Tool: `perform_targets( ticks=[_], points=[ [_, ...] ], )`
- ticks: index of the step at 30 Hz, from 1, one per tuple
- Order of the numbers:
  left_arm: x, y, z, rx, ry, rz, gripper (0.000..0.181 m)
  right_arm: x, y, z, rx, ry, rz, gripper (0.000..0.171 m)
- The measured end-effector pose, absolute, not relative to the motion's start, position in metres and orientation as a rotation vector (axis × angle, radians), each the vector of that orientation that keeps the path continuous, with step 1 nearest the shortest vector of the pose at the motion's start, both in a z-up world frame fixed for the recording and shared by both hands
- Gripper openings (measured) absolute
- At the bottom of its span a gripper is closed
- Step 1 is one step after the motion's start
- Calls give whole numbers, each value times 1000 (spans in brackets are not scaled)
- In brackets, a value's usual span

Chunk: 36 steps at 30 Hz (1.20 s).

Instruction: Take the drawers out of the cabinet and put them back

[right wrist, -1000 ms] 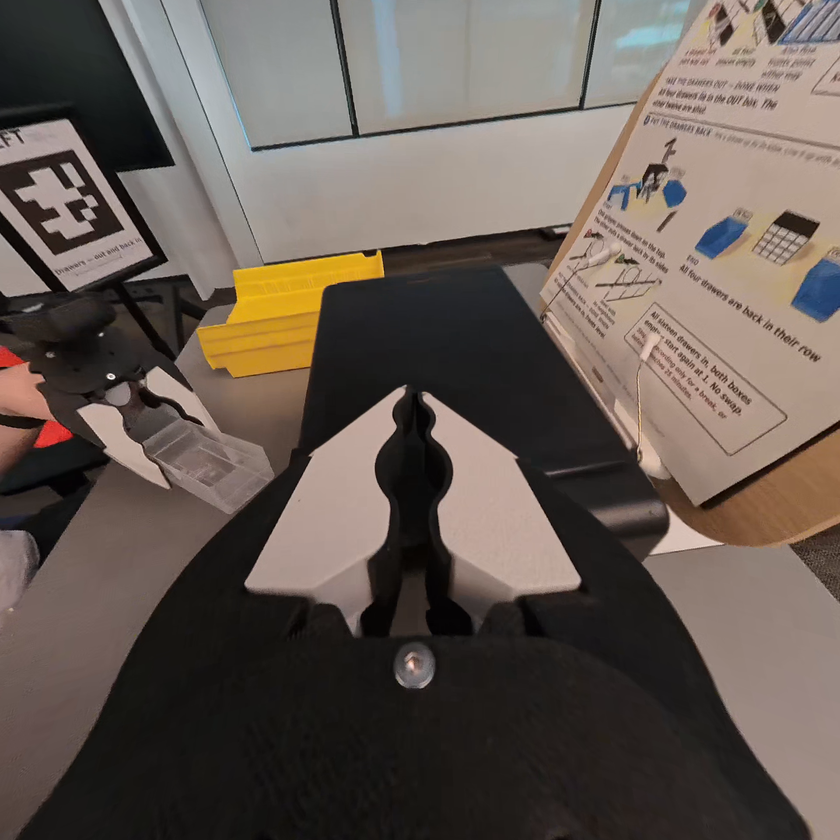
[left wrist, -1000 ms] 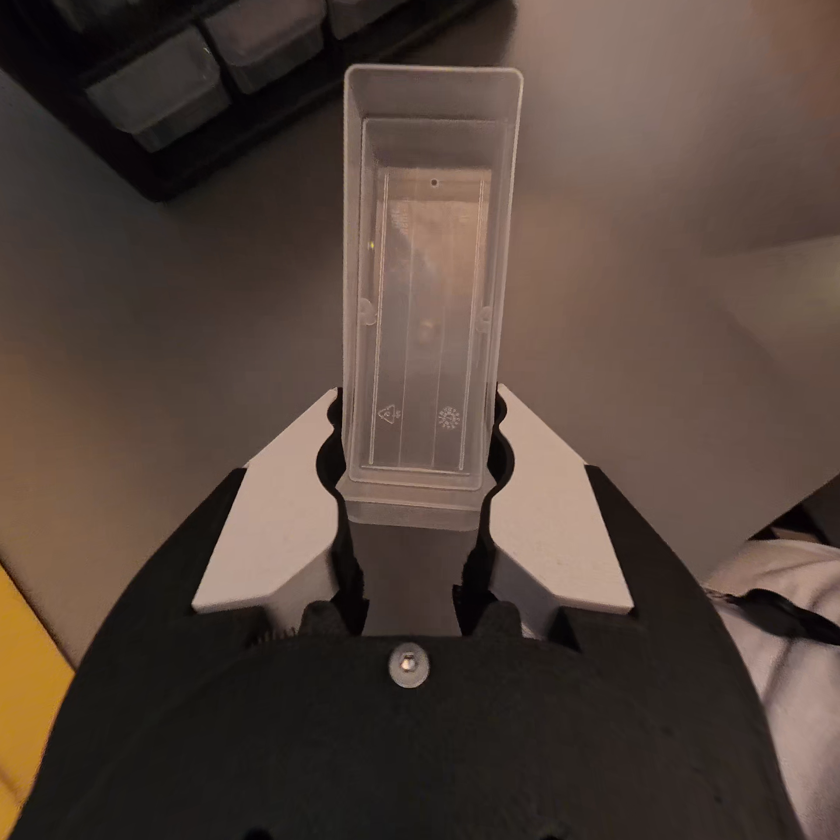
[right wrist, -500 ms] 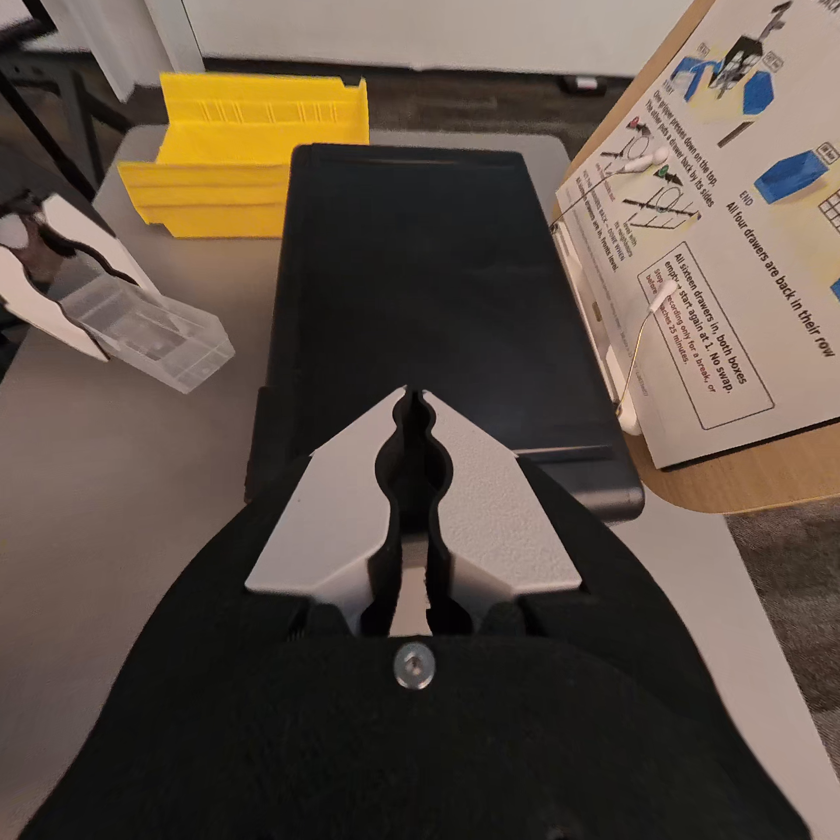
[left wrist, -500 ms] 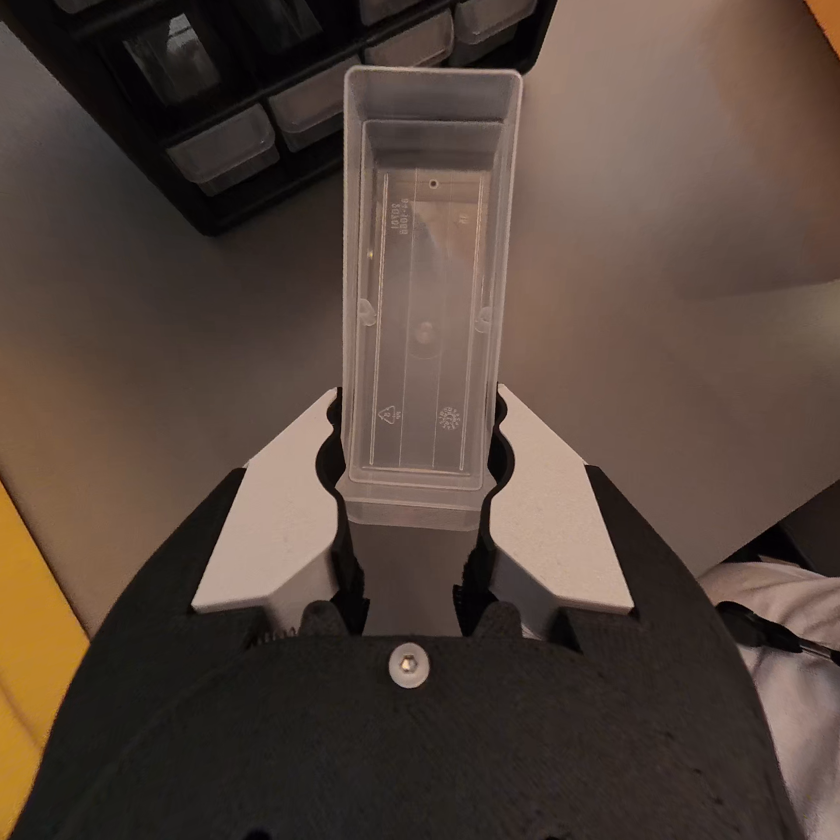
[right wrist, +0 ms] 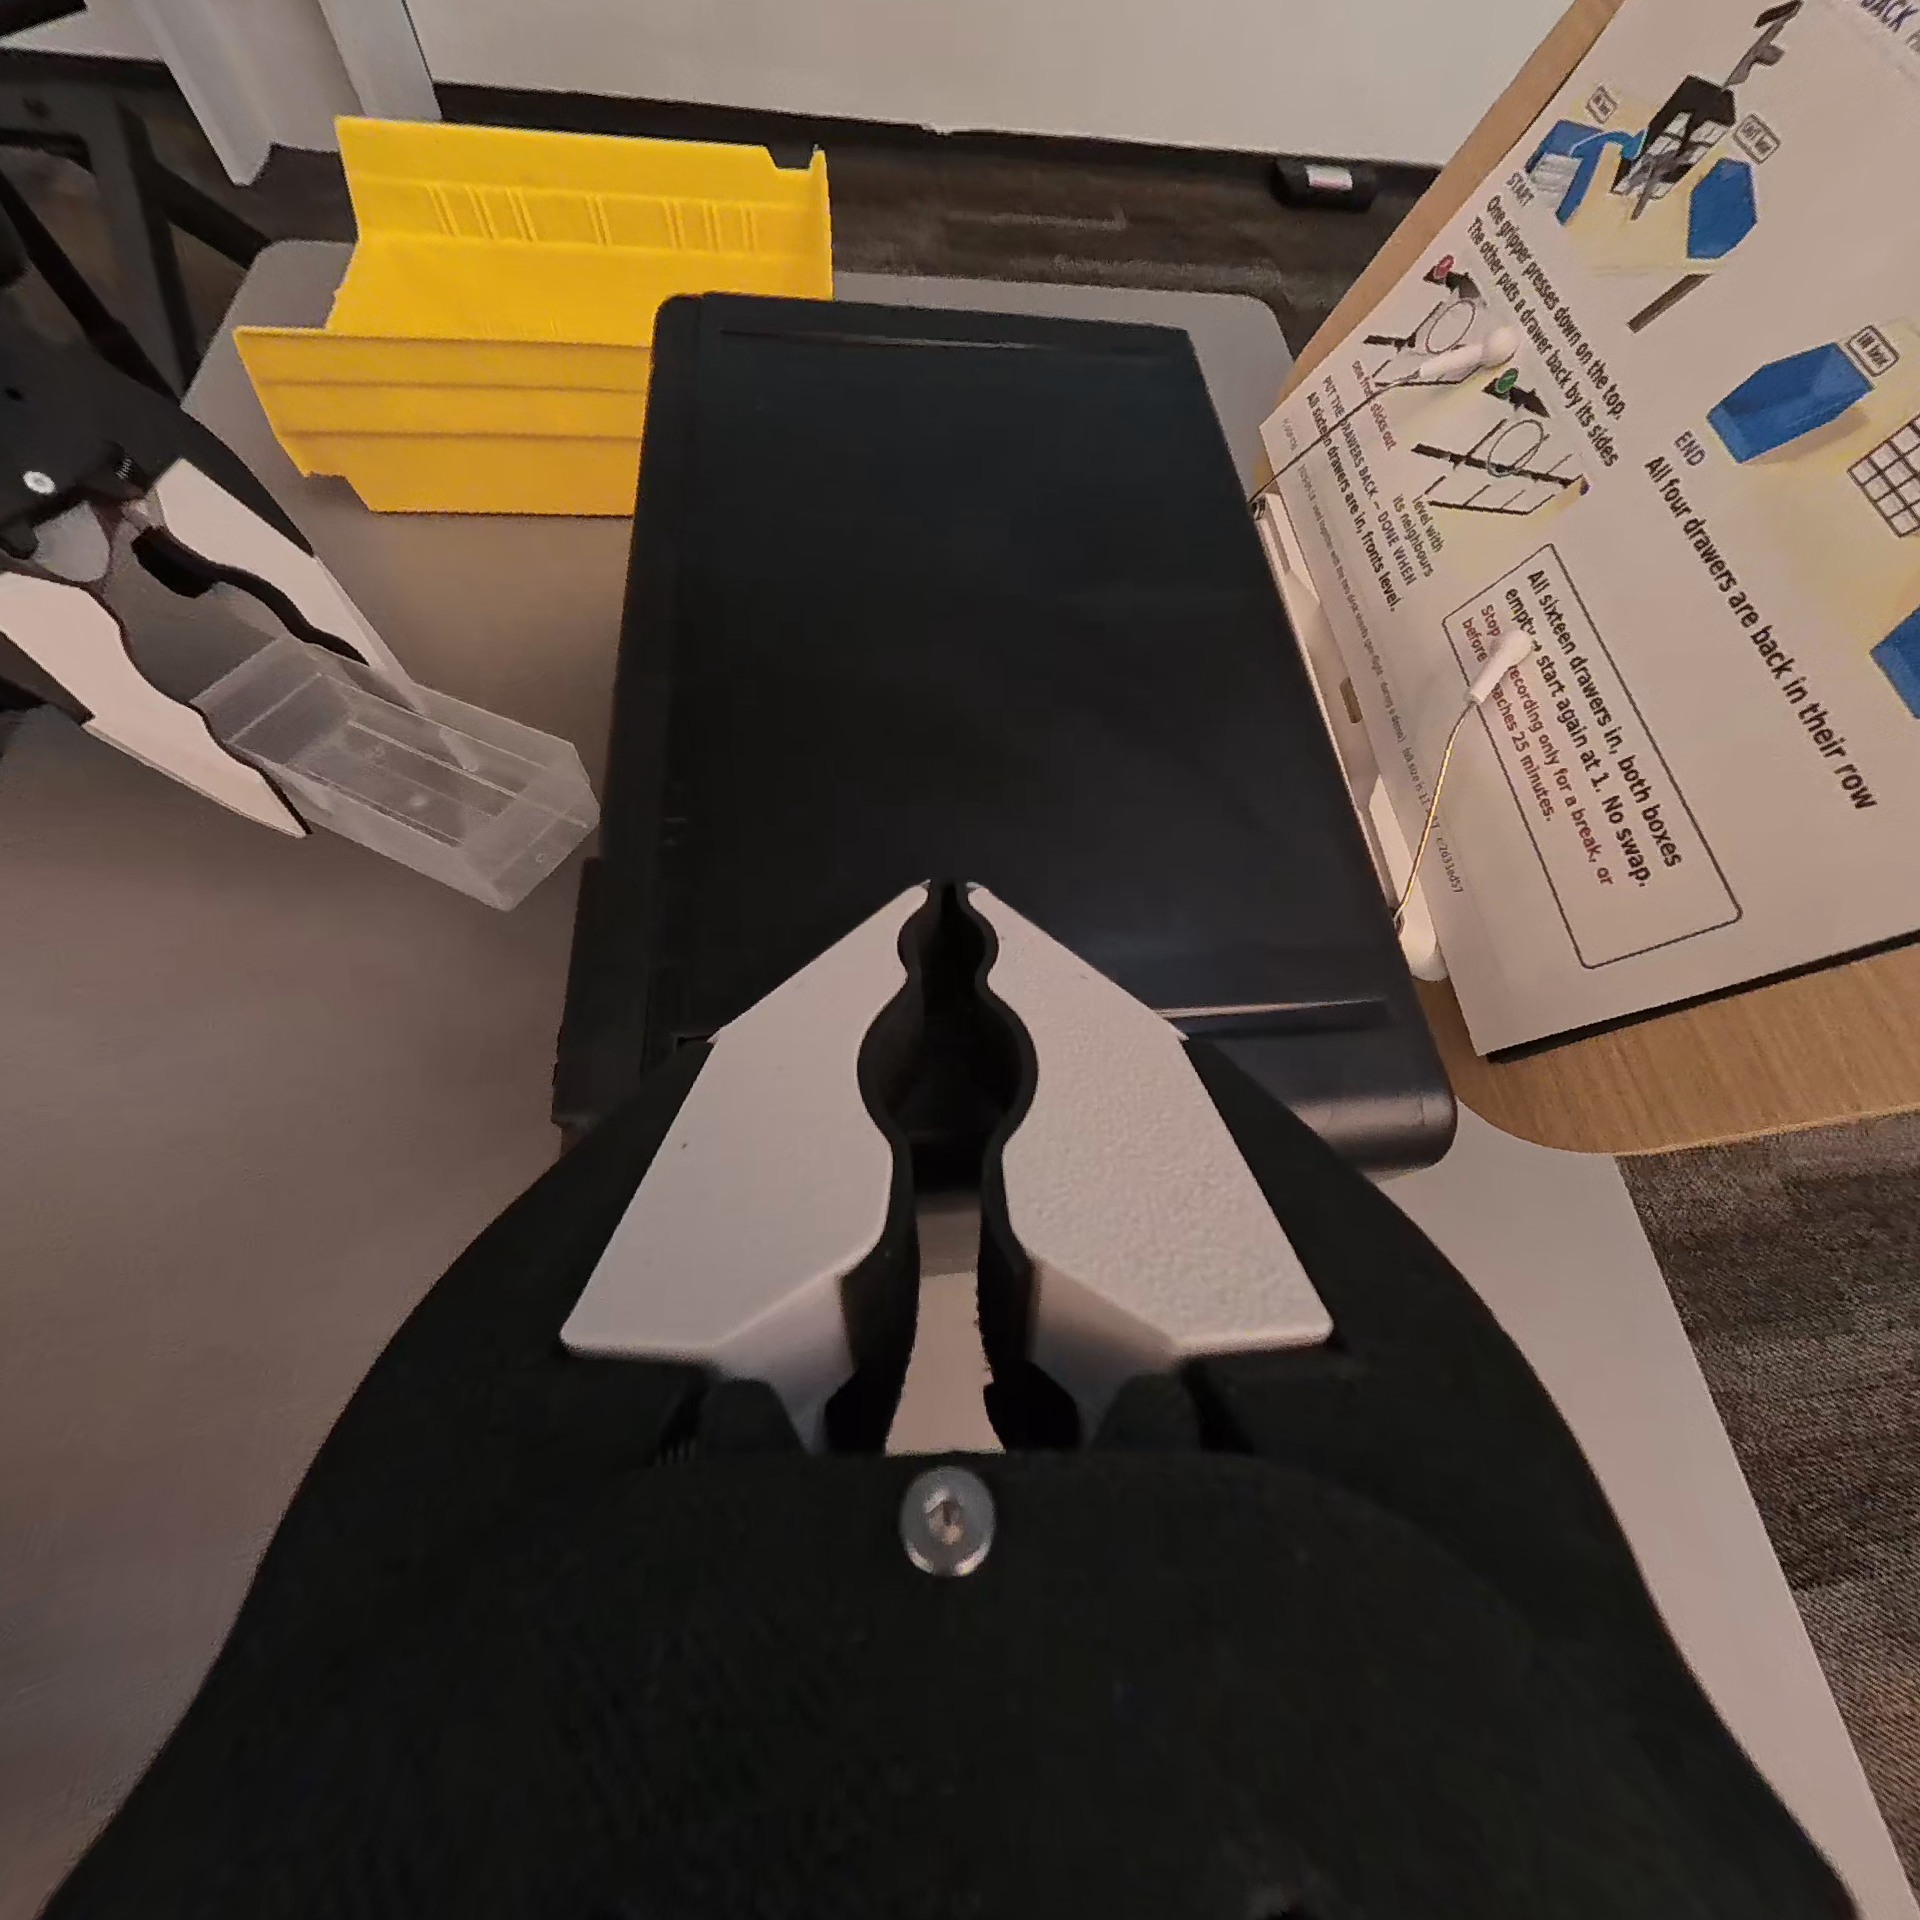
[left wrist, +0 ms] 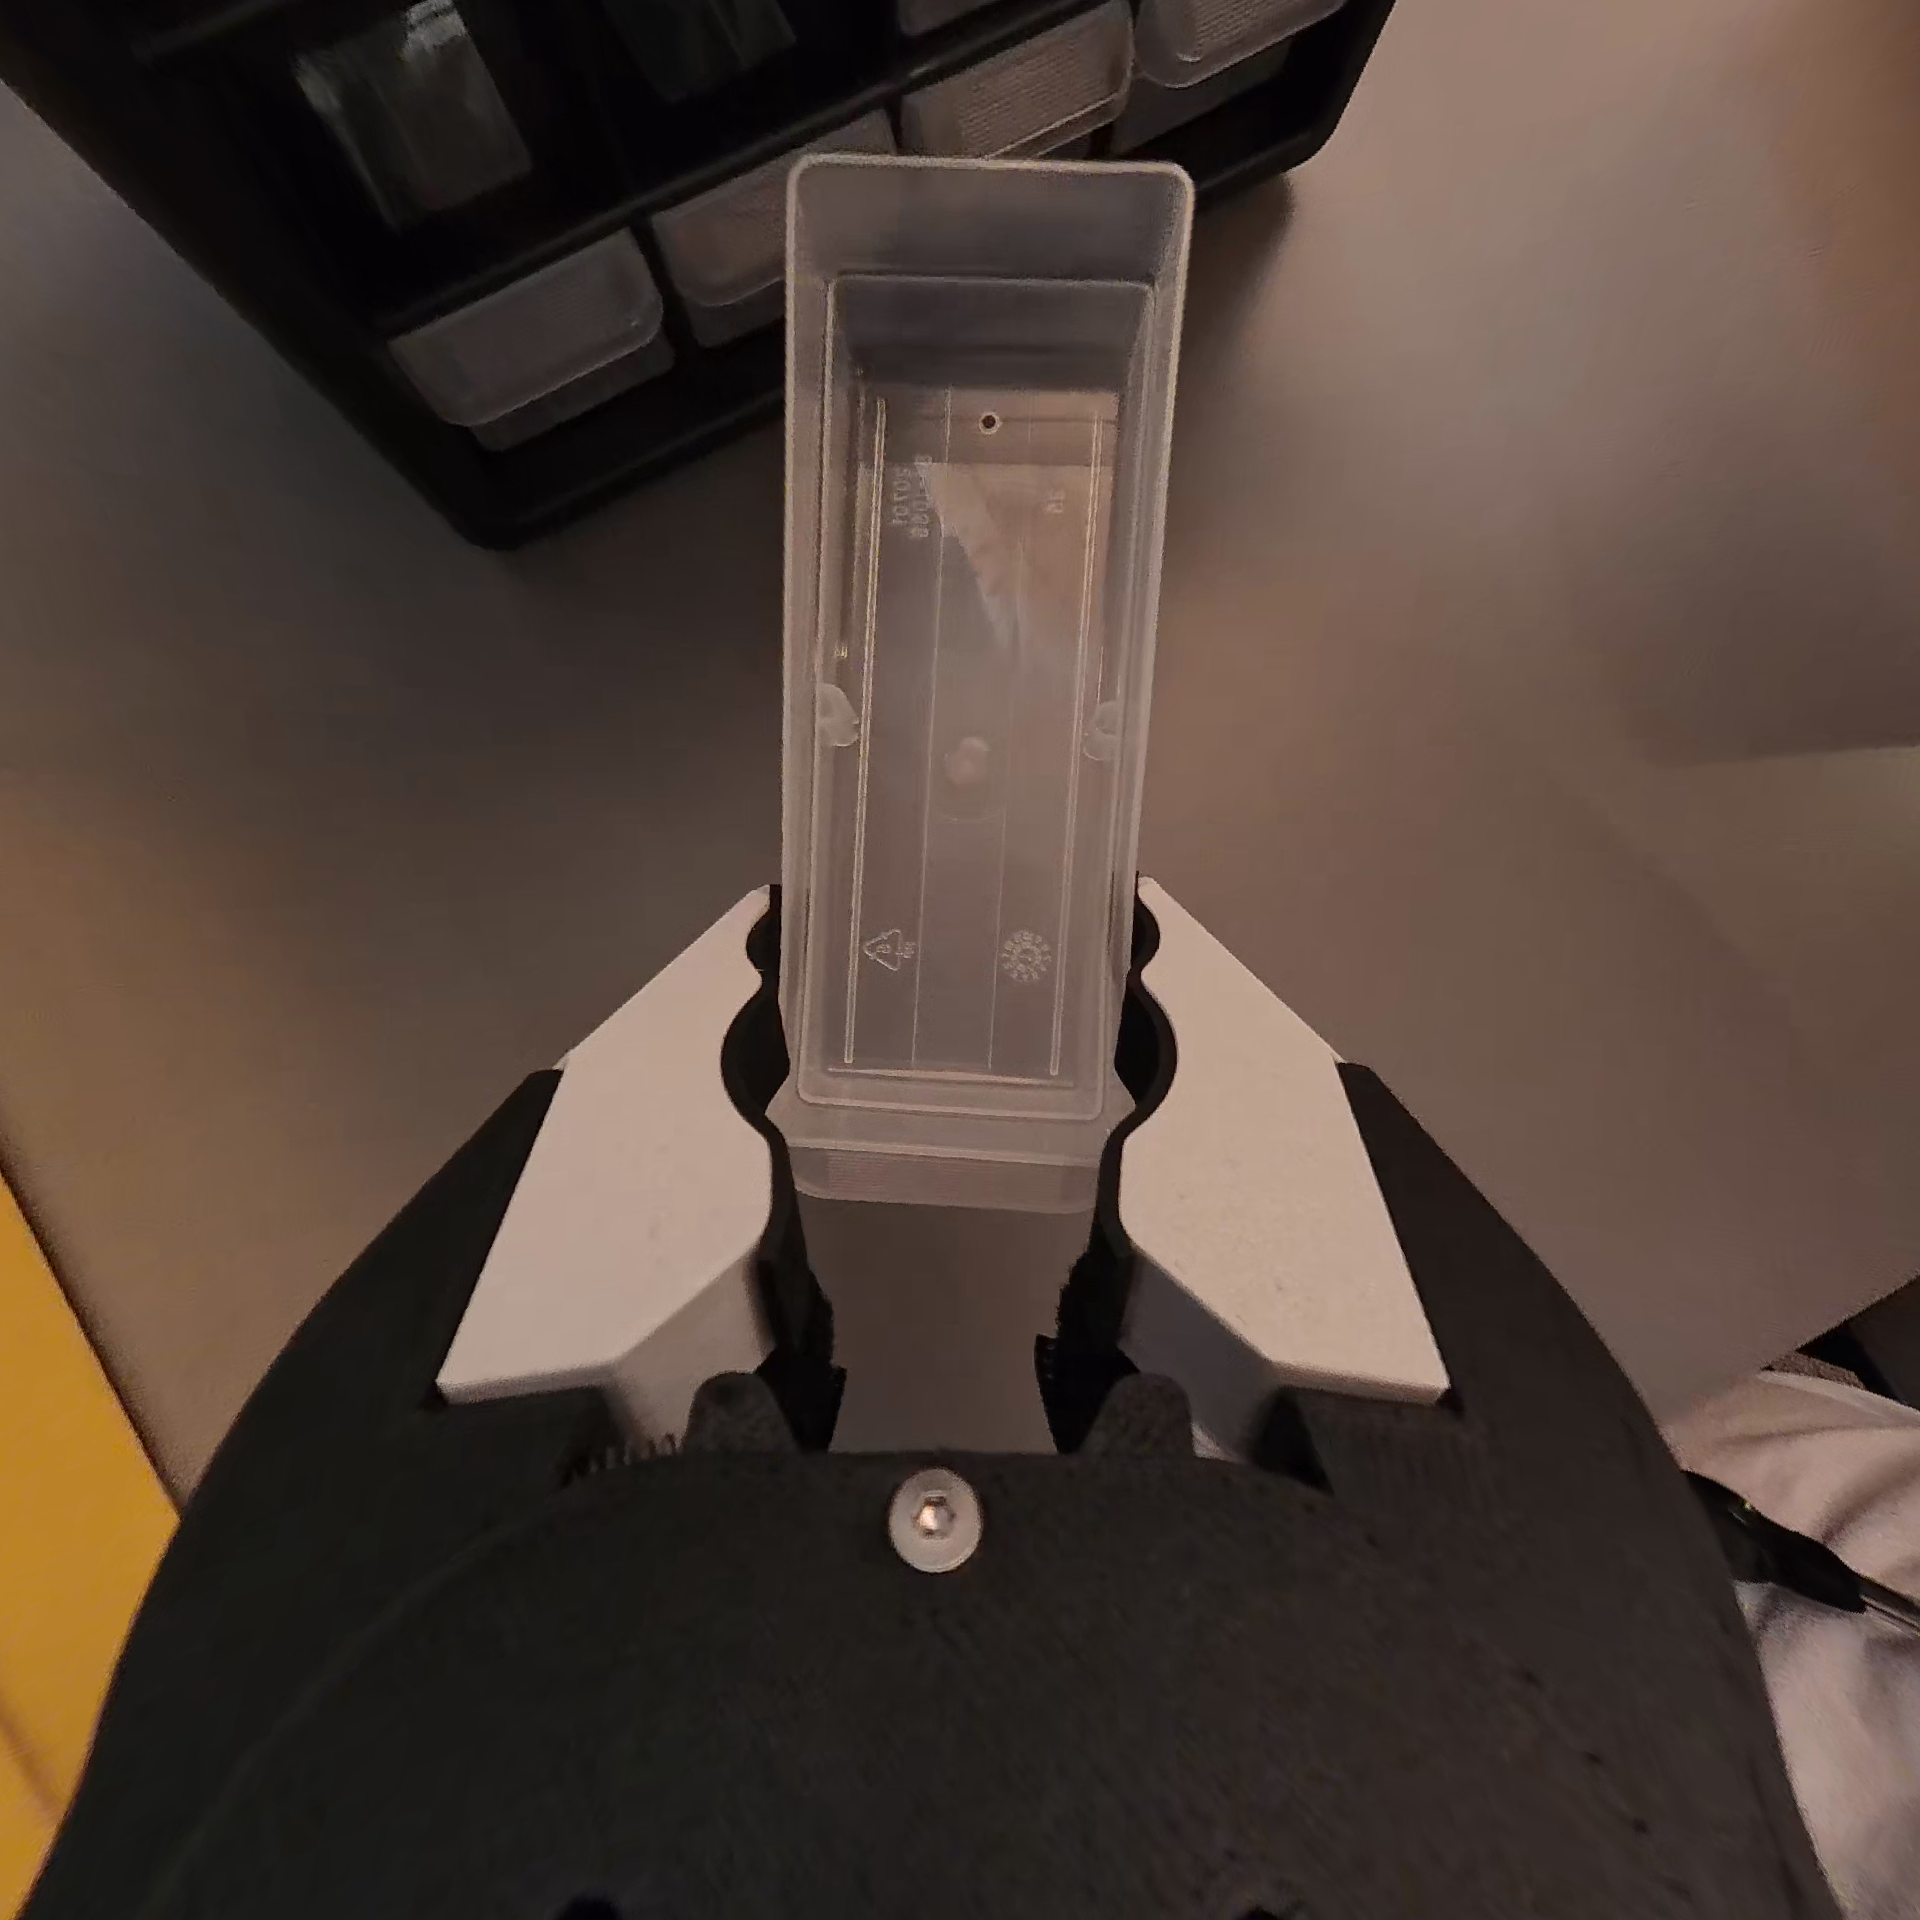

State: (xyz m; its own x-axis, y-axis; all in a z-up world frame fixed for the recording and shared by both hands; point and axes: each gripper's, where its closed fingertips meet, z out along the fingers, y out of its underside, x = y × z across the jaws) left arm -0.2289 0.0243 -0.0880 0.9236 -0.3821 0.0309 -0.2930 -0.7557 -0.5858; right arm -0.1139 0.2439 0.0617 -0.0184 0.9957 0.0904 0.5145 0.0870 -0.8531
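Note:
My left gripper (left wrist: pixel 951 904) is shut on a clear plastic drawer (left wrist: pixel 977 665) by its sides and holds it above the grey table, its far end pointing at the front of the black cabinet (left wrist: pixel 520 208). Several clear drawers sit in the cabinet's slots. In the right wrist view the same drawer (right wrist: pixel 416 769) and left gripper (right wrist: pixel 260 727) hang just left of the cabinet (right wrist: pixel 956 644). My right gripper (right wrist: pixel 948 891) is shut and empty, its tips over the cabinet's black top near the front end.
A yellow bin (right wrist: pixel 540 322) stands on the table behind the cabinet's left side. A tilted instruction sheet on a wooden board (right wrist: pixel 1621 540) stands to the cabinet's right. The grey table's edge (right wrist: pixel 1714 1351) runs at right, with carpet beyond. A white sleeve (left wrist: pixel 1787 1475) shows at lower right. My hands' fingertips stand some 30 cm from each other.
My left gripper has carried the drawer closer to the cabinet front. My right gripper has tilted down and come lower over the cabinet top.

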Motion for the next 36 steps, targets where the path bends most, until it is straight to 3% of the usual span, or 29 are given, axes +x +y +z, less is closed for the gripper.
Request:
perform_targets(
  ticks=[22, 36],
  points=[
    [-232, 58, -99, -2525, 311, -200, 62, -114, 244, 60, -1577, -1670, 785, 0],
    [-221, 74, -102, -2585, 213, 28, 61, -114, 244, 60, -1550, -1688, 802, 0]
  ],
)
